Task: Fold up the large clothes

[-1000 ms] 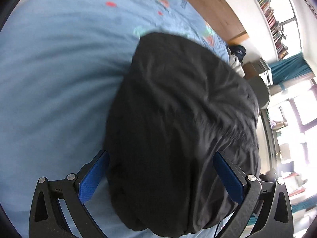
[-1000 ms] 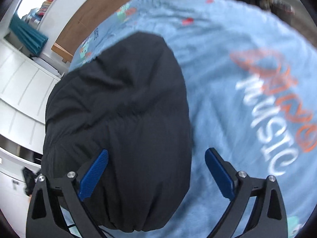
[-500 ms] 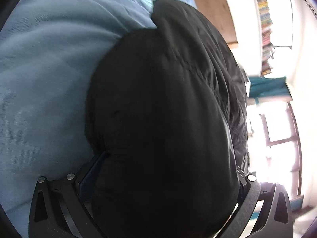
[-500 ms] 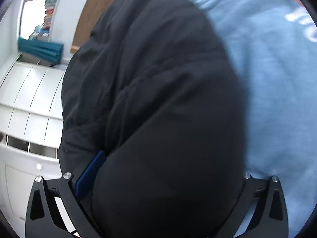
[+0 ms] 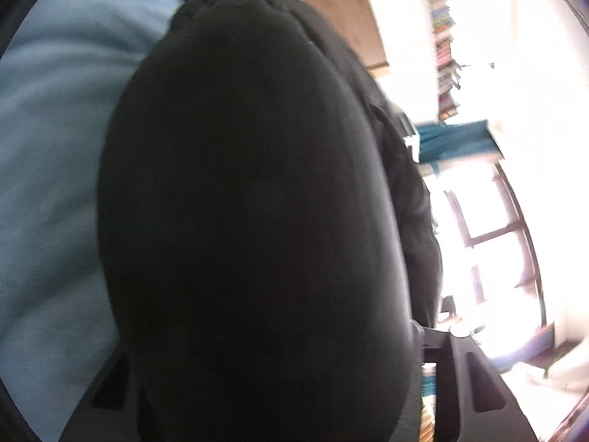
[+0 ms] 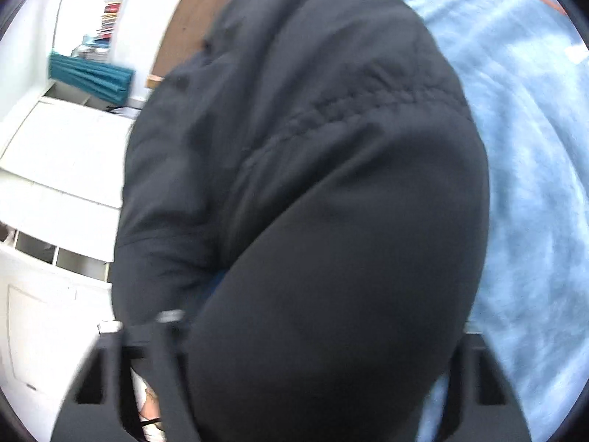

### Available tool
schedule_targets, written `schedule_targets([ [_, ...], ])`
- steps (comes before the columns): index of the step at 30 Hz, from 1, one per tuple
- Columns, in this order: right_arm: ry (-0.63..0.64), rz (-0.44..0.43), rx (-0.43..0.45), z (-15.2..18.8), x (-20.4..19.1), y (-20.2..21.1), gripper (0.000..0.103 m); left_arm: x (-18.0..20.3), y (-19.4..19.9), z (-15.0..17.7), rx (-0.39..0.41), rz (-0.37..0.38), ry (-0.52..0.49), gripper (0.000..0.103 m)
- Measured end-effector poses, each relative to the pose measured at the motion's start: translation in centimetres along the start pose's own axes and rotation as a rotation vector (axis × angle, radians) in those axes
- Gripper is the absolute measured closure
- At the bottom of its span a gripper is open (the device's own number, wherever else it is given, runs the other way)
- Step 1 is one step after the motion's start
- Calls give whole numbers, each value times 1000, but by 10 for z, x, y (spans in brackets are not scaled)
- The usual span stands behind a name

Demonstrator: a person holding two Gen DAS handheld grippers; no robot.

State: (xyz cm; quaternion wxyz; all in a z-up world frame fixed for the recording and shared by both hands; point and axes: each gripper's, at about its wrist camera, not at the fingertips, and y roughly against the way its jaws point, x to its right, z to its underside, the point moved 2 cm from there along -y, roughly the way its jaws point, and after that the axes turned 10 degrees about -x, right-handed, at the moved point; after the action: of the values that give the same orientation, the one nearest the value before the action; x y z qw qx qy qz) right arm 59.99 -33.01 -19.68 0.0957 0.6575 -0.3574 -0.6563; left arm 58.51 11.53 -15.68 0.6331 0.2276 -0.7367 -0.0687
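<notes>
Both jaws are closing with cloth between them: the left gripper and right gripper bite the near edge of the black jacket on the blue bedspread. Grasping step; next, probably lift and fold it toward the wooden headboard.

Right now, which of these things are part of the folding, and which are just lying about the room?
Part of the job:
black jacket
left gripper, closing on it
right gripper, closing on it
blue bedspread underneath

Lying about:
books
teal curtain
white cupboards
</notes>
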Motion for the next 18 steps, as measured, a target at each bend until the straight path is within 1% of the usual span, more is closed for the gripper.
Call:
schedule_targets([
  [1, 23, 14, 3, 0, -8, 1, 67, 11, 0, -1, 1, -4, -30, 66],
  [3, 71, 42, 12, 1, -28, 2, 72, 41, 4, -3, 20, -2, -103, 72],
  [4, 91, 45, 21, 0, -38, 4, 75, 52, 5, -4, 27, -2, -127, 72],
  [6, 130, 48, 57, -2, -60, 14, 77, 87, 10, -3, 40, -4, -194, 74],
  [8, 175, 44, 98, 3, -86, 27, 78, 118, 13, 0, 36, -9, -248, 74],
  [12, 255, 52, 150, 14, -130, 61, 78, 169, 27, 14, 39, 19, -322, 74],
  [16, 304, 49, 174, 37, -162, 92, 79, 200, 44, 37, 47, 33, -362, 74],
  [18, 320, 33, 187, 55, -172, 107, 79, 205, 52, 54, 46, 39, -368, 74],
])
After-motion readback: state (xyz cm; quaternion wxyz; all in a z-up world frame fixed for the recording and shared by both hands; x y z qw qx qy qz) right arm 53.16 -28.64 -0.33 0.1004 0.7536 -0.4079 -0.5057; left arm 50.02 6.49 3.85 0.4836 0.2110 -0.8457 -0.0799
